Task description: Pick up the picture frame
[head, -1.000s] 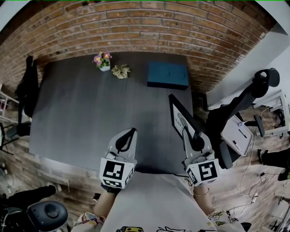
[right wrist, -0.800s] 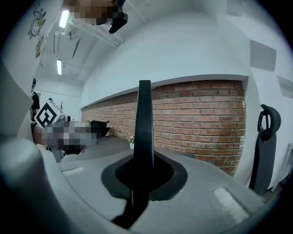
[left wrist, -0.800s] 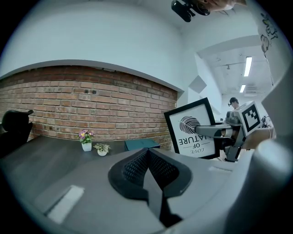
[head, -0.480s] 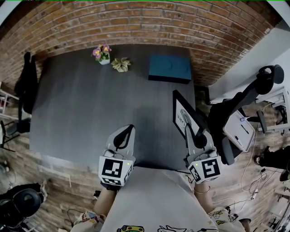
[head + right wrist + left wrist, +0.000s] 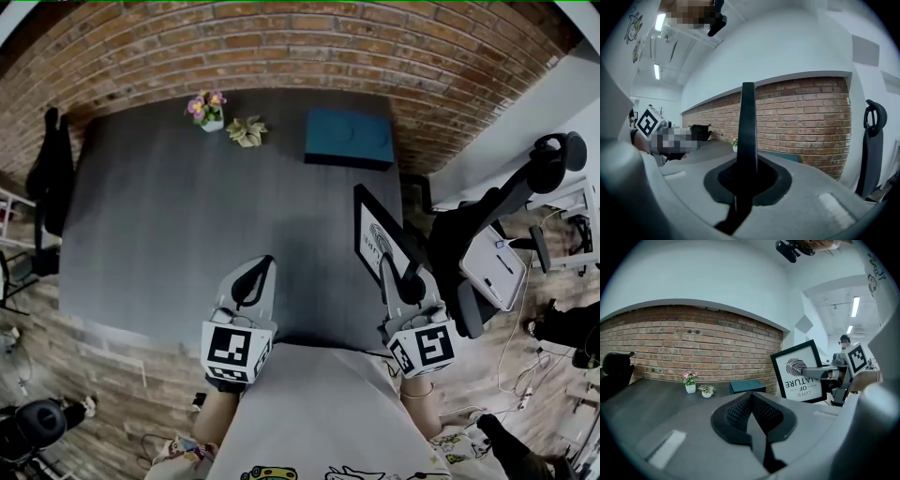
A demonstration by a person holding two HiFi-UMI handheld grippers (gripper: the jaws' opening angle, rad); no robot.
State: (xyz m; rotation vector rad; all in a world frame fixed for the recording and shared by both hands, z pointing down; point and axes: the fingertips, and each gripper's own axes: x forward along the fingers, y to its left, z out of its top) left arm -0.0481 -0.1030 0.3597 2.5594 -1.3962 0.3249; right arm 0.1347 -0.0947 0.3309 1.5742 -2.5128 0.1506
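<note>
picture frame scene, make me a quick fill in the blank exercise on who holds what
1. The gripper shut on the picture frame is the person's ____ one.
2. The left gripper is shut and holds ____.
3. The wall behind the table is built of ____.
Missing words: right; nothing; brick.

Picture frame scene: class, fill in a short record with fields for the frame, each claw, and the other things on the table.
frame: picture frame, black rim, white print, held upright at the right side of the table
right claw: right claw shut on the frame's rim
left claw: left claw shut, nothing in it, over the table's near edge
far side of table: flower pot, small plant, teal box, near the brick wall
beside table: office chair, on the right
</note>
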